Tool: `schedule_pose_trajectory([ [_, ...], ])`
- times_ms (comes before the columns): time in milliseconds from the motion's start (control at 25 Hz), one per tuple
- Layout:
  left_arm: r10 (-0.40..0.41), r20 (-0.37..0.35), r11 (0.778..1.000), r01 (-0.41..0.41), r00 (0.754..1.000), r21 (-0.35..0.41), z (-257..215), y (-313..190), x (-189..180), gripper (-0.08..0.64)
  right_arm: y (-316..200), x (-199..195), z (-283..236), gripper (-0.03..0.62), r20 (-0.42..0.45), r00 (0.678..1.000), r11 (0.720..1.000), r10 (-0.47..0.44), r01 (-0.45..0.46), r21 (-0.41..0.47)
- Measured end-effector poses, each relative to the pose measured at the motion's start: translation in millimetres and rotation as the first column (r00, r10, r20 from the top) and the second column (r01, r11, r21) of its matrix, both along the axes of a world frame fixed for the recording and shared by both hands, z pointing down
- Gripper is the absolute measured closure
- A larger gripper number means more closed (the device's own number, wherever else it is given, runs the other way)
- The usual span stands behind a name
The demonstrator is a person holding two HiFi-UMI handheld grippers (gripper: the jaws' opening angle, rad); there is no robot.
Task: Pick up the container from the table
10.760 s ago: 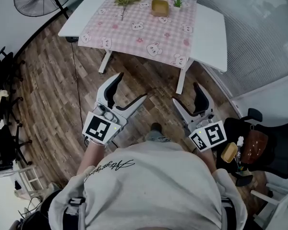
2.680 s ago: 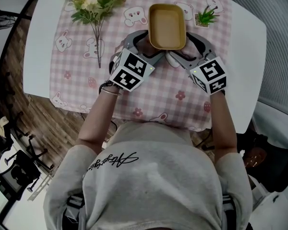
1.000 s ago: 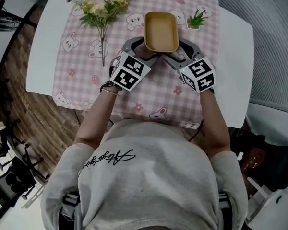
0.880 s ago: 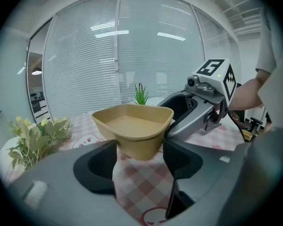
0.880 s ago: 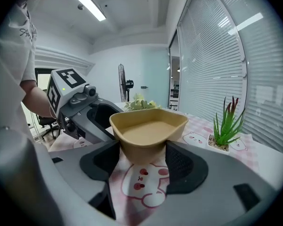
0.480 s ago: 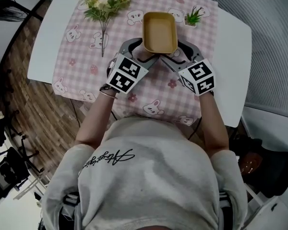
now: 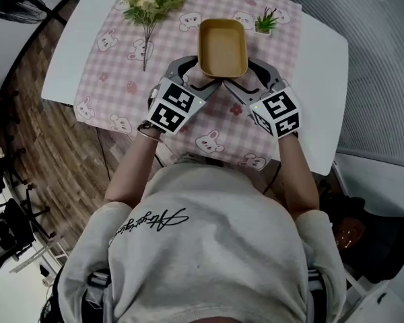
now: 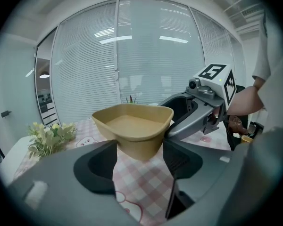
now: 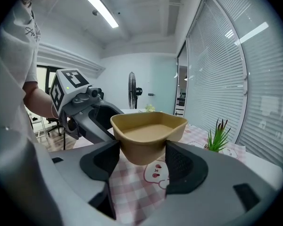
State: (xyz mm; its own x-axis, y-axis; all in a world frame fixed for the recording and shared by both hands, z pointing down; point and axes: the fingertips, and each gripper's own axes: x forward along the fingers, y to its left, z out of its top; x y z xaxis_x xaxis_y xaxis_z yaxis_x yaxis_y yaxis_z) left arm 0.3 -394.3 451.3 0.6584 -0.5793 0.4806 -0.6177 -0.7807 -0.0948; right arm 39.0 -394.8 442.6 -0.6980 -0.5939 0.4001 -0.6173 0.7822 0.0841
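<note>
The empty tan container hangs above the pink checked cloth, carried between both grippers. My left gripper is shut on its near left corner and my right gripper on its near right corner. In the left gripper view the container sits wedged between the dark pads of that gripper, with the right gripper beyond it. Seen from the right gripper view, the container is clamped the same way by that gripper, and the left gripper stands at its far side.
A bunch of flowers lies at the cloth's far left and a small potted plant stands at its far right. The white table ends close to my body. Wooden floor lies on the left, and a standing fan is behind.
Both grippers have risen a little with the container held between them, and it now stands higher over the cloth. The jaws have kept their hold.
</note>
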Motion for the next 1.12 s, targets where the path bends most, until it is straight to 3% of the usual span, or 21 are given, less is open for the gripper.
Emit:
schedule_pose_trajectory([
  [720,-0.043,-0.019,0.998,0.044,0.999,0.041,-41,58,-1,0.262,56,0,-39,0.291,0.065,0.997,0.998,-0.052,0.05,0.026],
  [1120,-0.05,-0.017,0.994,0.052,0.999,0.096,-75,88,-2,0.264,85,0,-73,0.291,0.092,0.993,0.994,-0.08,0.072,0.082],
])
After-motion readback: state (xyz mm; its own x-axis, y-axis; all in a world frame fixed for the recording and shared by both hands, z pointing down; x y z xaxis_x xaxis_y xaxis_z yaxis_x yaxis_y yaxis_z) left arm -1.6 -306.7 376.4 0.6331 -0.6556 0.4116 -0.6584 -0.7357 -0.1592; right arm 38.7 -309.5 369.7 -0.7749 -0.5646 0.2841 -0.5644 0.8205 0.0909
